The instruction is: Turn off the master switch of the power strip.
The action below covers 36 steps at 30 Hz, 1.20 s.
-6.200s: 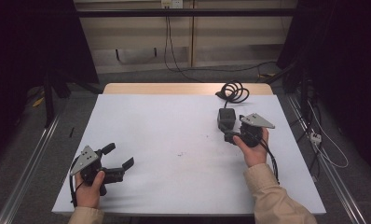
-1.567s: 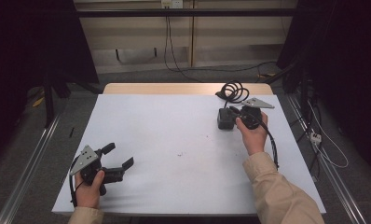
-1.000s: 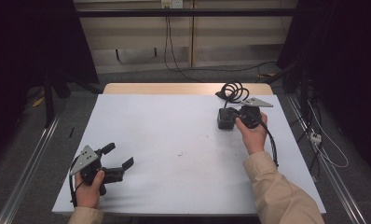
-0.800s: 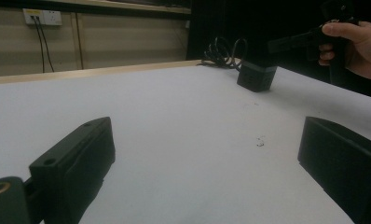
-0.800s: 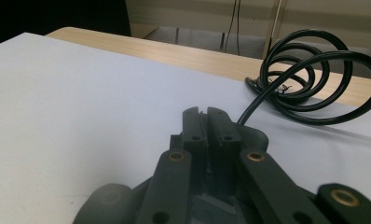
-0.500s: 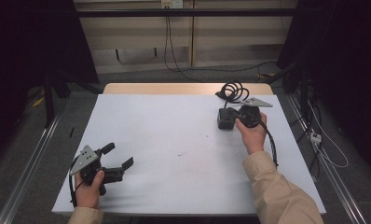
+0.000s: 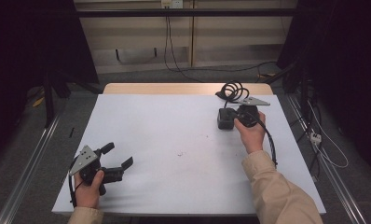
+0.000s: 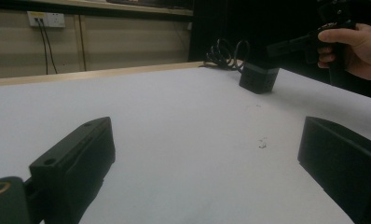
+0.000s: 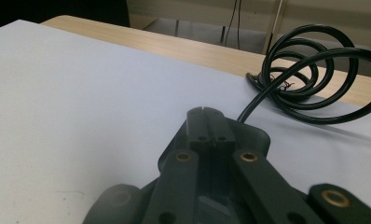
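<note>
My right gripper (image 7: 231,114) hovers at the far right of the white table (image 7: 174,135), held by a hand in a beige sleeve. Its jaws are shut, tips pressed together (image 9: 209,122) with nothing between them, just over a black adapter block (image 7: 224,120). A black cable runs from the block to a coil (image 9: 309,79) at the table's far edge. My left gripper (image 7: 119,154) rests at the near left corner, jaws open wide (image 8: 207,154) and holding nothing. The left gripper view looks across the table to the adapter block (image 8: 258,77) and the right hand (image 8: 356,44).
A bare wooden strip (image 7: 174,88) borders the table's far edge. Behind it a wall carries a socket (image 8: 46,18) and hanging wires. Metal rails (image 7: 30,168) run along both sides on the floor. A small speck (image 7: 180,153) marks the table's middle.
Since the oldest frame my right hand has shifted toward the far edge, up against the adapter block. Over the last second nothing has visibly moved.
</note>
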{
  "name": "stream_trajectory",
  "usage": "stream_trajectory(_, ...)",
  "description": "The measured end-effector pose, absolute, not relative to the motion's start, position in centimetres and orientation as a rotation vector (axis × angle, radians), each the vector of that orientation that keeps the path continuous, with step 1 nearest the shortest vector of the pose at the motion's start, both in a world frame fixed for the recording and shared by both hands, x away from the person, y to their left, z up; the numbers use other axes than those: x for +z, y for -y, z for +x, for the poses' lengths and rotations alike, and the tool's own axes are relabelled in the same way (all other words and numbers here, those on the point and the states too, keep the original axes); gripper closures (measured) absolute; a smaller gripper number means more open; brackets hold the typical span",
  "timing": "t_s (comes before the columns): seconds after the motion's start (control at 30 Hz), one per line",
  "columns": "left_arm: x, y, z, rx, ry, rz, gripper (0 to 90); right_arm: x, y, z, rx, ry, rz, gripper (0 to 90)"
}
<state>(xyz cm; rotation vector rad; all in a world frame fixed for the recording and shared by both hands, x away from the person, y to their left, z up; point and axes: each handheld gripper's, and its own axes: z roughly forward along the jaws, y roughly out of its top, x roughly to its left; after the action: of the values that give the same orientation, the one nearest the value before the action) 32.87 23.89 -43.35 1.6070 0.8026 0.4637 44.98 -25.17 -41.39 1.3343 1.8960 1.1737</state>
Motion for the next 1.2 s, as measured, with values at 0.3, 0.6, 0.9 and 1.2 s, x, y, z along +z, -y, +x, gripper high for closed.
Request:
stream_trajectory(0.3,-43.4,-23.9,32.9,0.465,-0.804,1.608,3.5,-41.8,25.1,45.2,1.152,-1.904,1.326,90.0)
stream_trajectory(0.6,-43.3,-23.9,32.9,0.47,-0.805,1.607,3.5,-42.1,25.0,45.3,1.144,-1.908,1.325,90.0)
stream_trajectory(0.9,-43.3,-24.0,32.8,0.471,-0.811,1.601,3.5,-42.3,25.0,45.4,1.127,-1.917,1.319,90.0)
stream_trajectory(1.2,-43.3,-24.0,32.8,0.471,-0.813,1.601,3.5,-42.4,25.2,45.3,1.116,-1.917,1.318,90.0)
